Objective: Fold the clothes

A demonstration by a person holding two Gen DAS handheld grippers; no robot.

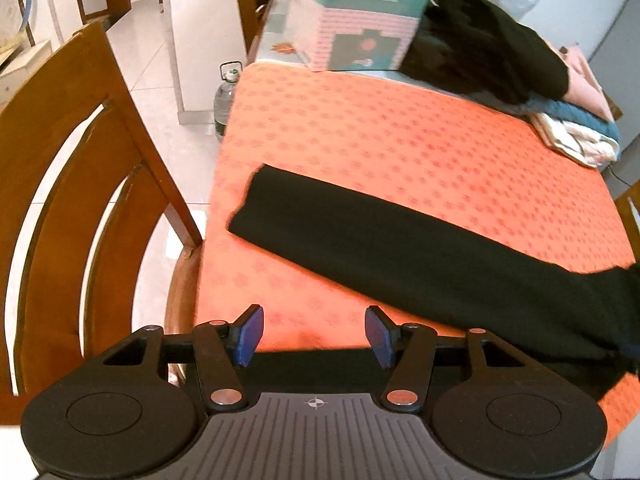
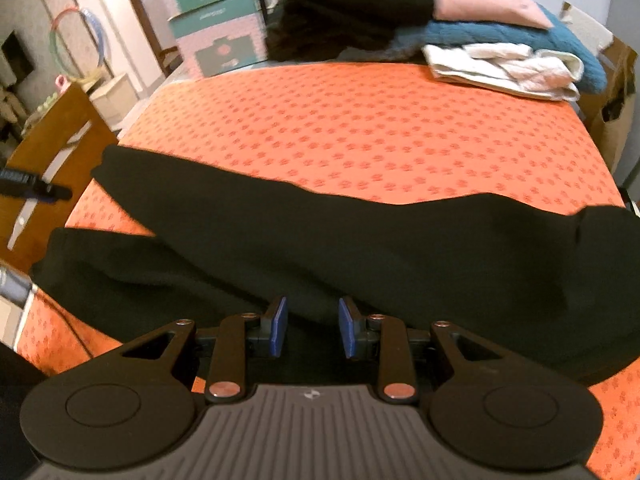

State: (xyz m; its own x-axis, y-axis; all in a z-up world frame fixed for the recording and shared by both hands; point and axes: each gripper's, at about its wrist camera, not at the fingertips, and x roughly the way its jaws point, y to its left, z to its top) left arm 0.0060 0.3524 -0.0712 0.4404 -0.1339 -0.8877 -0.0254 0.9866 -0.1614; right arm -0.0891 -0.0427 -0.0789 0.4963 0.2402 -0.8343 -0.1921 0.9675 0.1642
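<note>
A long black garment (image 1: 400, 248) lies stretched across the orange patterned tablecloth (image 1: 400, 140), one end near the table's left edge. In the right wrist view the garment (image 2: 320, 248) shows two long parts lying side by side on the tablecloth (image 2: 340, 120). My left gripper (image 1: 315, 336) hangs open over bare orange cloth at the near left corner, just short of the garment, with nothing between its blue pads. My right gripper (image 2: 313, 328) hovers over the garment's near edge. Its pads stand a small gap apart and I see no cloth pinched between them.
Folded clothes (image 2: 512, 56) in white, teal and pink are stacked at the far right, beside a dark heap (image 2: 352, 4). Cardboard boxes (image 1: 360, 28) stand at the far edge. A wooden chair (image 1: 80, 180) sits close on the left, a water bottle (image 1: 226, 96) behind it. A paper bag (image 2: 612, 112) stands at the right.
</note>
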